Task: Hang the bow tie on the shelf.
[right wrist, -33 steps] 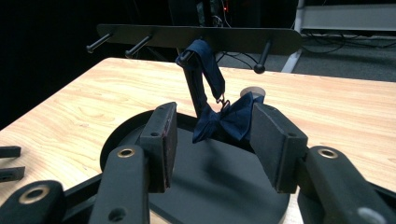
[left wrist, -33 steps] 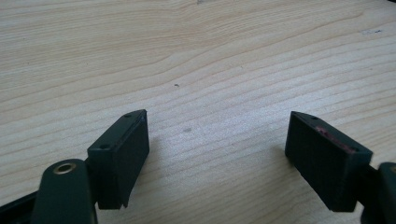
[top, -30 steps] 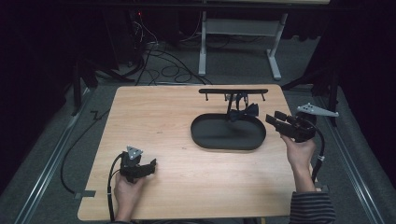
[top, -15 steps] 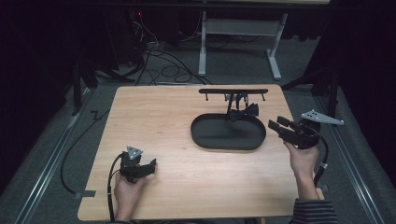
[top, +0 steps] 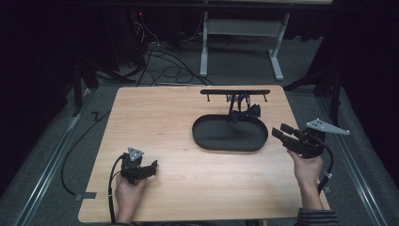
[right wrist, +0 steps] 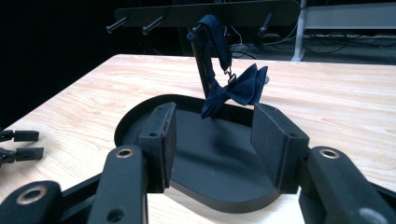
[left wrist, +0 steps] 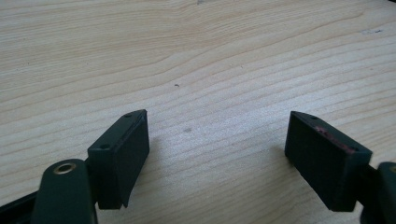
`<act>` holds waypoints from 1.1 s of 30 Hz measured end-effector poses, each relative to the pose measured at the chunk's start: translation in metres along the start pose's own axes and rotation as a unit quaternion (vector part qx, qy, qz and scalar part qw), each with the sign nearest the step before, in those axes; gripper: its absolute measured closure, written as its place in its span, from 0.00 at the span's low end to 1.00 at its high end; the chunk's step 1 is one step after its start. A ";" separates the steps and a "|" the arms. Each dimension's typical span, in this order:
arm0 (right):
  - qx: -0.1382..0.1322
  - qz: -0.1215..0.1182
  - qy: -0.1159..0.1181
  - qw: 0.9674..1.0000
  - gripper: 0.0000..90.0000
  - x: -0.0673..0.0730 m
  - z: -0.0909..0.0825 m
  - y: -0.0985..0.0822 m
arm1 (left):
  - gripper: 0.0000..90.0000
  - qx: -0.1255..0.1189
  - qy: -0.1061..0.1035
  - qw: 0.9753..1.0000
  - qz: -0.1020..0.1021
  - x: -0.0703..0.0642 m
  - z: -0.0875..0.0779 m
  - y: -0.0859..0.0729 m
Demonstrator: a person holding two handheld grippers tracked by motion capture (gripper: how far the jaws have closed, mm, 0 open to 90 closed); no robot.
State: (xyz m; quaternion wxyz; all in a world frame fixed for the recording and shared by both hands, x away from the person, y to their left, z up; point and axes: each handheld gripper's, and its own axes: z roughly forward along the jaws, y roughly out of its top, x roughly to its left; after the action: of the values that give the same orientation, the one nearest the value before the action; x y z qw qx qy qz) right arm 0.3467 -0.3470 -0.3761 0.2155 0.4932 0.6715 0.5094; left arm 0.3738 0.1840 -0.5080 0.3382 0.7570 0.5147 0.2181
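Observation:
A navy bow tie [top: 245, 113] [right wrist: 237, 91] hangs by its strap from a peg of a black rack [top: 235, 92] [right wrist: 205, 14]. It dangles over the far end of a black oval tray [top: 202, 140] [right wrist: 210, 156]. My right gripper [top: 281, 131] [right wrist: 212, 140] is open and empty just off the tray's right end, with its jaws pointing at the tray and the tie. My left gripper [top: 153, 165] [left wrist: 217, 149] rests low over the bare wood at the near left, jaws wide open with nothing between them.
The wooden table [top: 155, 117] has free room on its left half and along the front. Behind it stand a white desk frame [top: 240, 42] and floor cables [top: 155, 56]. The left gripper's fingertips [right wrist: 18, 142] show at the far left of the right gripper view.
The right hand has drifted a little toward the near edge of the table and slightly down, still open. The left gripper has not moved.

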 end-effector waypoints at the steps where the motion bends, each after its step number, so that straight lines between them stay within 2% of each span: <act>1: 0.000 0.000 0.000 1.000 0.58 0.000 -0.001 -0.001 | 0.25 -0.001 0.000 1.000 0.000 0.000 0.000 0.000; 33: 0.005 0.026 0.012 1.000 0.58 0.001 -0.005 -0.036 | 0.25 -0.001 0.001 1.000 0.000 0.000 0.000 0.000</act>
State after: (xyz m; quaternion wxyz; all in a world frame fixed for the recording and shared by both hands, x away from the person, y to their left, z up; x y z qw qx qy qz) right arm 0.3265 -0.3488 -0.4063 0.1913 0.5055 0.6634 0.5175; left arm 0.3738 0.1838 -0.5081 0.3380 0.7566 0.5149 0.2194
